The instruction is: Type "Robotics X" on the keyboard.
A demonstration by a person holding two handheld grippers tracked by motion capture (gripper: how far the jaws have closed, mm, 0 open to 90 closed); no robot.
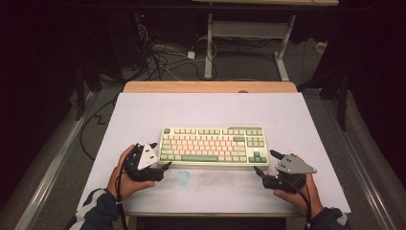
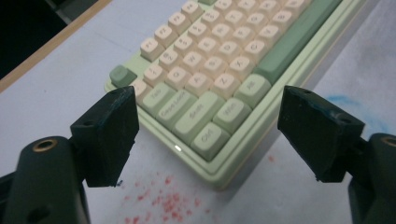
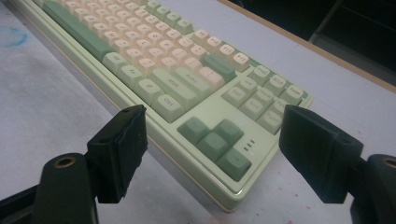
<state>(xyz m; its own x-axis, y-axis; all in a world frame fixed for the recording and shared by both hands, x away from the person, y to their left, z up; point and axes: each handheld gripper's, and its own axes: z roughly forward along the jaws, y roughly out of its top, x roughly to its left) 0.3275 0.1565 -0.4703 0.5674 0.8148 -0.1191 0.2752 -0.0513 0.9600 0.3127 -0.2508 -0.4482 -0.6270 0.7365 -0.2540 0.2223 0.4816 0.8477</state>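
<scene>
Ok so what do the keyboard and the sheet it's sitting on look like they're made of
Keyboard: probably moulded plastic, a pale green case with cream and green caps, smooth with a soft sheen along its front edge.
Sheet: matte white, possibly paper or foam board; it carries red specks and a blue smudge like absorbed ink. Hard to say which.

high view: above person's side, faces forward and down, far, whole table [image 1: 143,110] seen
left gripper view: low, close, faces keyboard [image 2: 219,79] near-left corner
right gripper view: low, close, faces keyboard near-right corner
shared: keyboard in all three views
</scene>
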